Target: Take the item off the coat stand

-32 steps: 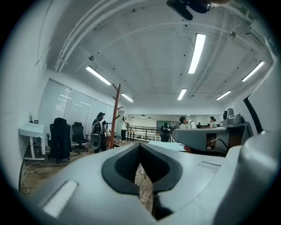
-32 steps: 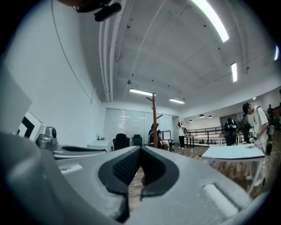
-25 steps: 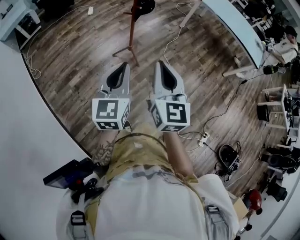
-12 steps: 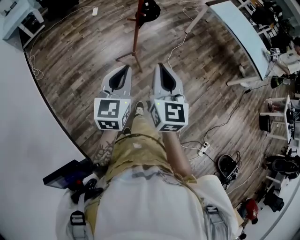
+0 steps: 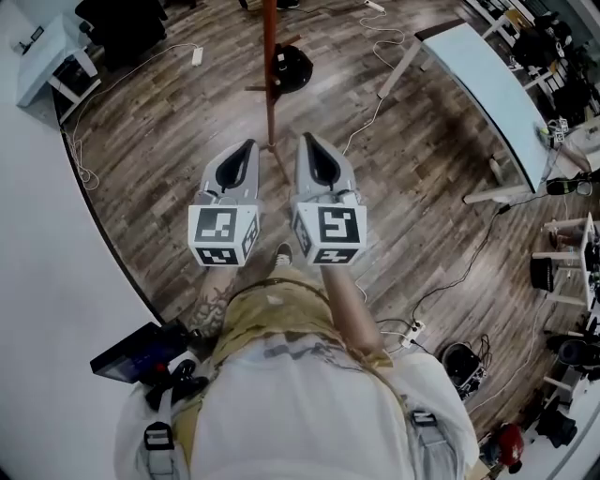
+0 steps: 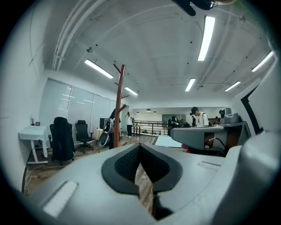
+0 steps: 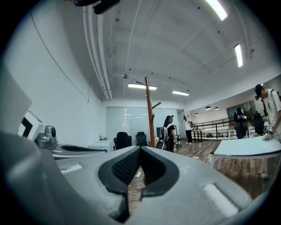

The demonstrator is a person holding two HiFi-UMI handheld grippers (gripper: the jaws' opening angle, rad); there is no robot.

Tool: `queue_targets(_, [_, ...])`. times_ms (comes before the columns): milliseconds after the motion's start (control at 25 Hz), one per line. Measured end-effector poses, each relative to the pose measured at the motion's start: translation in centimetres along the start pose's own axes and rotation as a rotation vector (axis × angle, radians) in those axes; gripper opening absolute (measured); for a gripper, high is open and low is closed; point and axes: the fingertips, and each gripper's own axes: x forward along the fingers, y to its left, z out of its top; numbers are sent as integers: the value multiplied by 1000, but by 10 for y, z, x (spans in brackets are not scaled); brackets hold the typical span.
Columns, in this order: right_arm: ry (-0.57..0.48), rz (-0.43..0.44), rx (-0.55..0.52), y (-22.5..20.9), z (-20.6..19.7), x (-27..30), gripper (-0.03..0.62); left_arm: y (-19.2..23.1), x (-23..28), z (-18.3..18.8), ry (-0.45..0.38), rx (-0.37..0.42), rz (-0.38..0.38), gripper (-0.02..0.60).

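Observation:
A red-brown wooden coat stand [image 5: 270, 66] rises from the plank floor straight ahead of me. A black item [image 5: 292, 67] hangs close against its right side at mid height. My left gripper [image 5: 247, 146] and my right gripper [image 5: 307, 141] are held side by side, pointing at the stand's foot, both shut and empty. The stand's pole [image 6: 117, 105] and its short pegs stand some way beyond the jaws in the left gripper view. The right gripper view also has the pole [image 7: 150, 112] a good distance ahead. I cannot make out the hanging item for certain in either gripper view.
A long white table [image 5: 487, 80] stands to the right, with cables and a power strip [image 5: 412, 330] on the floor. A white desk [image 5: 47, 47] and a black chair [image 5: 122, 21] are at the left. Several people stand further back, one [image 7: 169, 129] just behind the stand.
The person has stepped forward. The coat stand now lies closer, and more of its pole shows above the grippers. Both grippers stay shut and side by side.

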Motion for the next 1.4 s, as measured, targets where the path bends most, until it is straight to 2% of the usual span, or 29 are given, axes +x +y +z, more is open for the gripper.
queue_targets(240, [45, 38, 30, -31, -14, 38, 0, 6, 44, -4, 23, -4, 30, -2])
queue_targets(600, [120, 63, 50, -47, -48, 90, 0, 33, 92, -32, 86, -36, 53, -2])
queue_targets(1040, [131, -8, 31, -79, -45, 172, 0, 73, 175, -16, 57, -52, -24, -2])
queue_targets(1400, [212, -66, 27, -87, -67, 239, 0, 121, 223, -31, 107, -83, -58, -2])
